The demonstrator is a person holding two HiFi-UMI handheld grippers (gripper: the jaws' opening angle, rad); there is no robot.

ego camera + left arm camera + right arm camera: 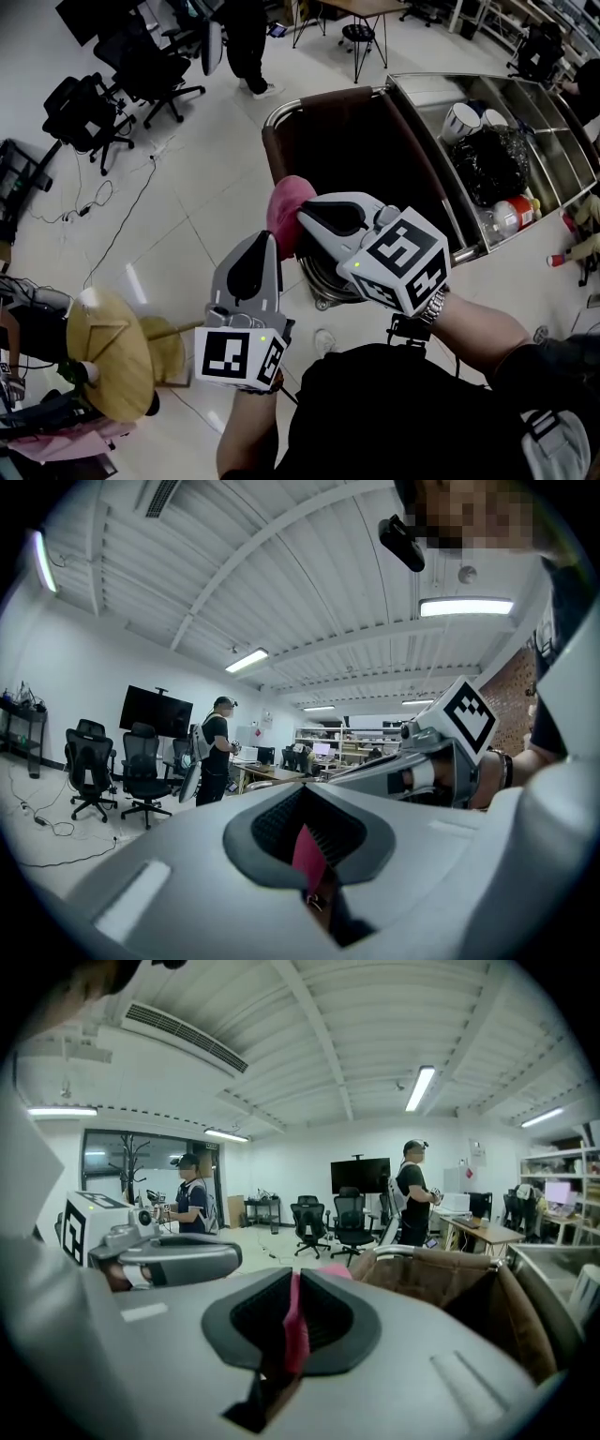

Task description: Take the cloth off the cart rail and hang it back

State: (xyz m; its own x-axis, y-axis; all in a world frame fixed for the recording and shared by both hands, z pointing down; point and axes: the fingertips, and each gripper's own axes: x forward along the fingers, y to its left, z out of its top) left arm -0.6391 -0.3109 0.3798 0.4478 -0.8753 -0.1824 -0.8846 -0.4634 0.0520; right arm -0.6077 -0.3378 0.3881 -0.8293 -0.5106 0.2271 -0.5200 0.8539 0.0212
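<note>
A pink cloth (287, 208) is bunched up above the floor, just in front of the cart's curved metal rail (309, 101). My left gripper (271, 242) is shut on its lower edge, and a strip of cloth (307, 855) shows pinched between the jaws. My right gripper (304, 219) is shut on the cloth from the right side, where a pink fold (293, 1324) stands between its pads. The two grippers sit close together, tips nearly touching. In the right gripper view the rail (427, 1252) lies just ahead.
The cart carries a dark brown bag (361, 150) and a steel bin (525, 103) holding a bucket, a black sack and a bottle. Office chairs (141, 70) and floor cables (89, 202) lie at far left. A person (246, 42) stands beyond. A straw hat (108, 352) sits near left.
</note>
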